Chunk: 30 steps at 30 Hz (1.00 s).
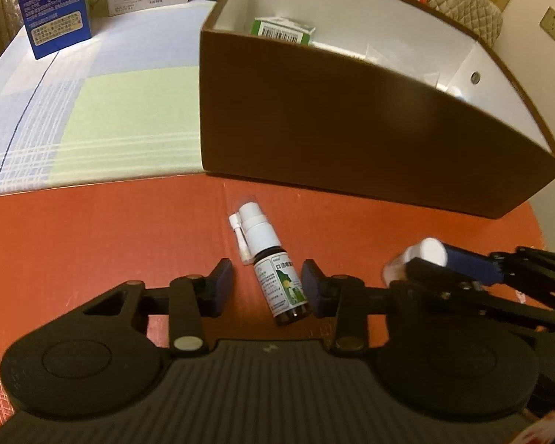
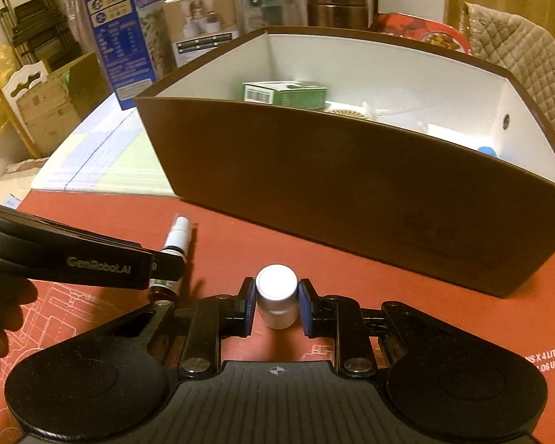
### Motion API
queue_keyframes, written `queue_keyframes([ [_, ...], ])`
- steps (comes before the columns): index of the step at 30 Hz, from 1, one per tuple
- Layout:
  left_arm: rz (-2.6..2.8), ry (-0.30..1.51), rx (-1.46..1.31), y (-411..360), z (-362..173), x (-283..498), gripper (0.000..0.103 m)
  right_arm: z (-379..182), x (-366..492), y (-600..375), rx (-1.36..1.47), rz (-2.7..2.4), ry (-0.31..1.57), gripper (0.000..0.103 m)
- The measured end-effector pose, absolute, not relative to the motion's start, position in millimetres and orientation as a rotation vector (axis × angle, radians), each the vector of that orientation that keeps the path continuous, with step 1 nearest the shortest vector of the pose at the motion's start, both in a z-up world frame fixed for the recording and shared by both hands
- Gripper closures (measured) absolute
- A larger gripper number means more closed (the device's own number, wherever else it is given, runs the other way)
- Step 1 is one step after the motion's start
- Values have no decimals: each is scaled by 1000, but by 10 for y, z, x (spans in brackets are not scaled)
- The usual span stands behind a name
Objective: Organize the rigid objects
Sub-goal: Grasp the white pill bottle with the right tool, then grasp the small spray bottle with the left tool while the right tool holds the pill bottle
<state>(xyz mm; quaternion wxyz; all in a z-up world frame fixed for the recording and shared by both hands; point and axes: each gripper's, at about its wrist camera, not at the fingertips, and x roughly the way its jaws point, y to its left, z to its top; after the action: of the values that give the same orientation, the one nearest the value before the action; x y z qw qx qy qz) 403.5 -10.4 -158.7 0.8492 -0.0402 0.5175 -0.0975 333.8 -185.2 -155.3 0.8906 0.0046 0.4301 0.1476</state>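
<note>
Left wrist view: my left gripper (image 1: 266,286) straddles the spray bottle (image 1: 277,273), which lies on the red cardboard sheet (image 1: 92,229). The right pad touches the bottle; the left pad stands clear, so nothing is clamped. The bottle's green-and-white label carries print too small to read. Behind it stands the brown box (image 1: 351,129), white inside, holding a green carton (image 1: 281,29) with a barcode.

Right wrist view: my right gripper (image 2: 276,305) is clenched on the white-capped bottle (image 2: 276,296), just above the sheet. The left gripper's arm reads "GenRobot.AI". The sheet's corner reads "X 4 LITRES". A blue-capped item (image 2: 486,151) lies in the box's right end.
</note>
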Motion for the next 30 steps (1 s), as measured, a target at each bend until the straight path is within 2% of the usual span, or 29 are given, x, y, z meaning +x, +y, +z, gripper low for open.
queue_keyframes([
  [2,-206,1102,-78,-123,-1618,4064,74,-1554,3328,-1888,16,304,892,82],
  [4,-212,1110,-66,-153,-1642,4078,83,-1550,3320,-1912,20,301,892,82],
  [5,-211,1109,-53,-170,-1650,4078,84,-1551,3319,-1926,21,300,893,82],
  [30,-242,1050,49,-202,-1482,3880,84,-1463,3292,-2023,35,337,878,82],
])
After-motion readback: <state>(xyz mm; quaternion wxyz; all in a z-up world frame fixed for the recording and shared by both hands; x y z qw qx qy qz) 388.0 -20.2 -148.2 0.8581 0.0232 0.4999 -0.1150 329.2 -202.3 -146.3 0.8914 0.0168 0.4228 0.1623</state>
